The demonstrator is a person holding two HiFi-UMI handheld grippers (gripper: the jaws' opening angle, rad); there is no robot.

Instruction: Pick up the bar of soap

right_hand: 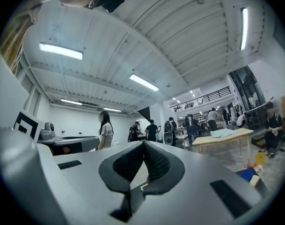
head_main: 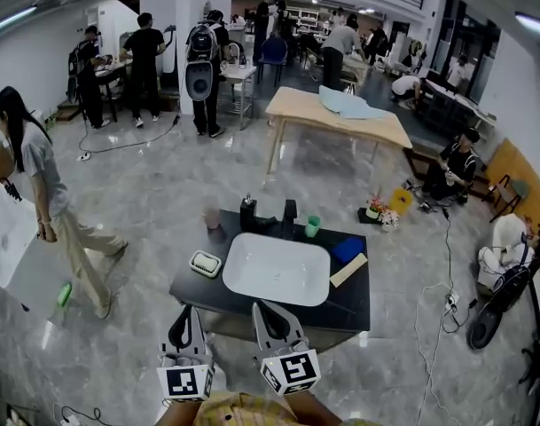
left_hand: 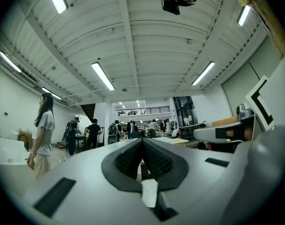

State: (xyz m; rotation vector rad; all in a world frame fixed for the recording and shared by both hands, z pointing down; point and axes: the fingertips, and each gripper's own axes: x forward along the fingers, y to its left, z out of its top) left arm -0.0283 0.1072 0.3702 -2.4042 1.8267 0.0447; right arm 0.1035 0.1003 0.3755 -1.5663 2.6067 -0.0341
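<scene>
A pale bar of soap (head_main: 205,262) lies in a small green-rimmed dish at the left end of a low black table (head_main: 195,288), beside a white basin (head_main: 277,269). My left gripper (head_main: 184,313) and right gripper (head_main: 262,310) hang side by side in front of the table's near edge, short of the soap. Both are shut with nothing between the jaws. In the left gripper view the pads (left_hand: 142,146) meet and aim level across the room, over the table. The right gripper view shows the same closed pads (right_hand: 143,150). The soap is hidden in both gripper views.
On the table's far edge stand a brownish cup (head_main: 213,217), a black bottle (head_main: 248,213), a black holder (head_main: 290,216) and a green cup (head_main: 312,226). A blue cloth (head_main: 347,250) and a beige slab (head_main: 348,270) lie right of the basin. A person (head_main: 41,198) walks at left.
</scene>
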